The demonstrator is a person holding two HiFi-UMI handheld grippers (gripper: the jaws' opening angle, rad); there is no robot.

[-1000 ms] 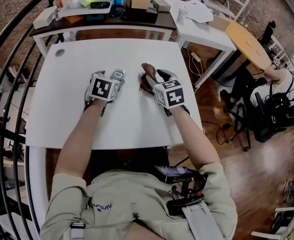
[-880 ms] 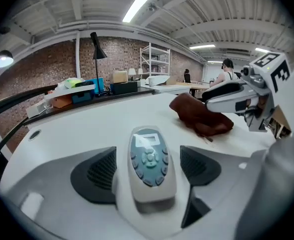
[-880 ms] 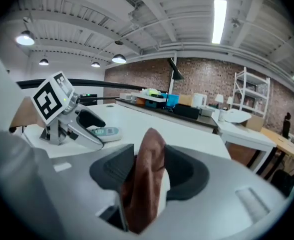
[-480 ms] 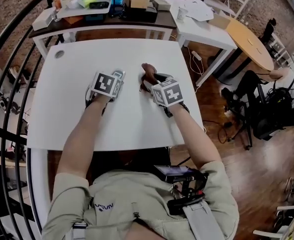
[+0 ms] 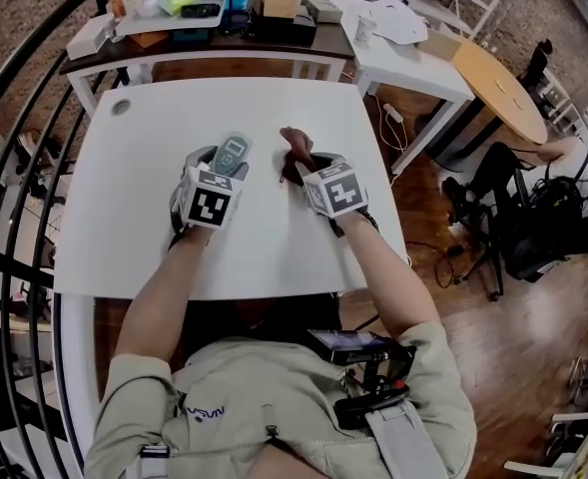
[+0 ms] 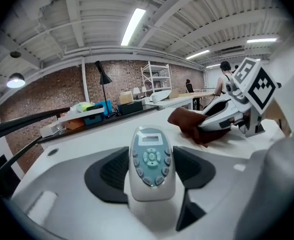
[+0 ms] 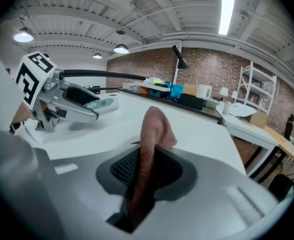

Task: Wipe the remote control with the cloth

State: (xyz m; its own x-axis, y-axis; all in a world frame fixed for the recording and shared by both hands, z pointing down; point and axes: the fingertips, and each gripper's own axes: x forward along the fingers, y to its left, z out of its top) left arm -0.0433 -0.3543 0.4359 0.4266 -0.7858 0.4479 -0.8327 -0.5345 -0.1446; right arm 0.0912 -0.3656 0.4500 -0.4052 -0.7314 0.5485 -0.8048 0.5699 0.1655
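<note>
Left gripper (image 5: 226, 170) has its jaws clamped on the lower body of the remote control (image 5: 233, 153). The keypad faces up and the display end points away from the person, so the whole button face stays exposed for wiping. In the right gripper view the remote appears to be raised just clear of the white bench (image 5: 144, 148), with a shadow beneath it. Right gripper (image 5: 301, 168) has its jaws pinched on the brown cloth (image 5: 293, 146). A fold stands up between the pads, and the rest appears to trail on the bench just beside the remote, apart from it. Judgement: one hand steadies the workpiece and the other carries the wiper, so the grips suit a stroke across the keypad, which has not yet begun. Against the frame one second earlier, both pairs of jaws stood wide then. The left pair has just been closing and now has the remote between its pads; the right pair has just been closing onto the cloth. The left marker cube sits nearer the person now, so more of the remote shows ahead of it. The cloth stays in roughly the same spot.
</note>
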